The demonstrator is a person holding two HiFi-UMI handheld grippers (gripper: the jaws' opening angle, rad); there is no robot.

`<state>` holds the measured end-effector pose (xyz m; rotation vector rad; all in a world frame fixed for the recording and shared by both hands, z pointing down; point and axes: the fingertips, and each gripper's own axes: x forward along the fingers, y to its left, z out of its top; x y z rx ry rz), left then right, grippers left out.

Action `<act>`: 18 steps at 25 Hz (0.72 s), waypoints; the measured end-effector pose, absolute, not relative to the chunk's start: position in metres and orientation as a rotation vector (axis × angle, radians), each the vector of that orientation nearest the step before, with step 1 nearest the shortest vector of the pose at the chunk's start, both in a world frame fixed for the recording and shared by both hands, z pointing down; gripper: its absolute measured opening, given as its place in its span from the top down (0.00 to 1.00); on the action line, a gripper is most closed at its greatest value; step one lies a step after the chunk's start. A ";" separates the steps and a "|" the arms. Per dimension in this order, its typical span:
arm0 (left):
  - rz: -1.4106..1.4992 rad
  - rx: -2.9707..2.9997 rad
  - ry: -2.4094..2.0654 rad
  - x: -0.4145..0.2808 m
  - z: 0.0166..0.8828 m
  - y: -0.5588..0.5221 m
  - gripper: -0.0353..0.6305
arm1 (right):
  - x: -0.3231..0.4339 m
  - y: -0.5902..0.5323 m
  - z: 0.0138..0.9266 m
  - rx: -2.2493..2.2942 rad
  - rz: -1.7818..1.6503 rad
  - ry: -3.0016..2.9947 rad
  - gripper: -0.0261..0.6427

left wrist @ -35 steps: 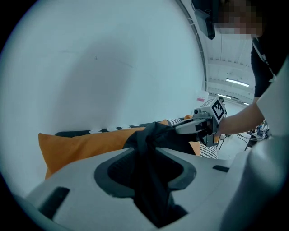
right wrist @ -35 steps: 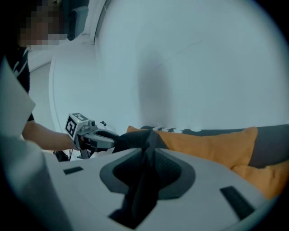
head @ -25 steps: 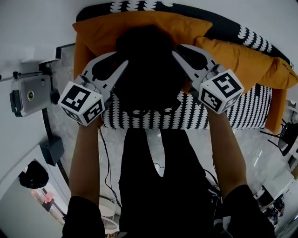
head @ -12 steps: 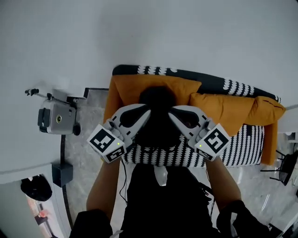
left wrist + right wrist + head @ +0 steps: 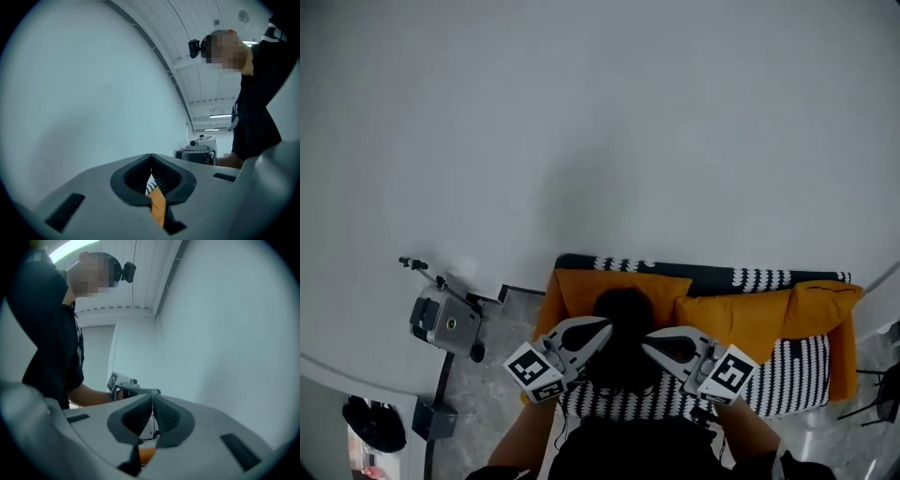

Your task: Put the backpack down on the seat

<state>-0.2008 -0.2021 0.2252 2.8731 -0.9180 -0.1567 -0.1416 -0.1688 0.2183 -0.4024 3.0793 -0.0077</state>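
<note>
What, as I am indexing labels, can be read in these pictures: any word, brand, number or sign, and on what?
No word or number can be read in any view.
Marker cubes on the left gripper and right gripper: square patterns only, no letters.
Grey device by the wall: print, if any, too small.
White mark on the person's shirt: too blurred.

The sofa is seen from high above in the head view. The left gripper view is aimed level, close along the left tongs, the right gripper view along the right tongs; slivers of sofa are shared.
</note>
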 end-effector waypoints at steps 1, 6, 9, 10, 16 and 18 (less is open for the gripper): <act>-0.168 2.873 -0.922 -0.199 0.224 -0.198 0.91 | -0.137 -0.164 0.211 -0.379 -0.001 3.071 0.92; -0.235 2.842 -1.005 -0.197 0.214 -0.186 0.91 | -0.110 -0.158 0.193 -0.340 -0.034 3.002 0.92; -0.218 2.873 -1.031 -0.185 0.208 -0.177 0.91 | -0.099 -0.158 0.188 -0.290 -0.078 2.968 0.92; -0.203 2.890 -1.029 -0.179 0.207 -0.175 0.91 | -0.095 -0.159 0.187 -0.275 -0.091 2.959 0.92; -0.117 2.905 -1.040 -0.150 0.213 -0.154 0.91 | -0.082 -0.160 0.195 -0.236 -0.157 2.932 0.92; -0.081 2.881 -1.047 -0.144 0.216 -0.147 0.91 | -0.081 -0.158 0.195 -0.198 -0.201 2.933 0.92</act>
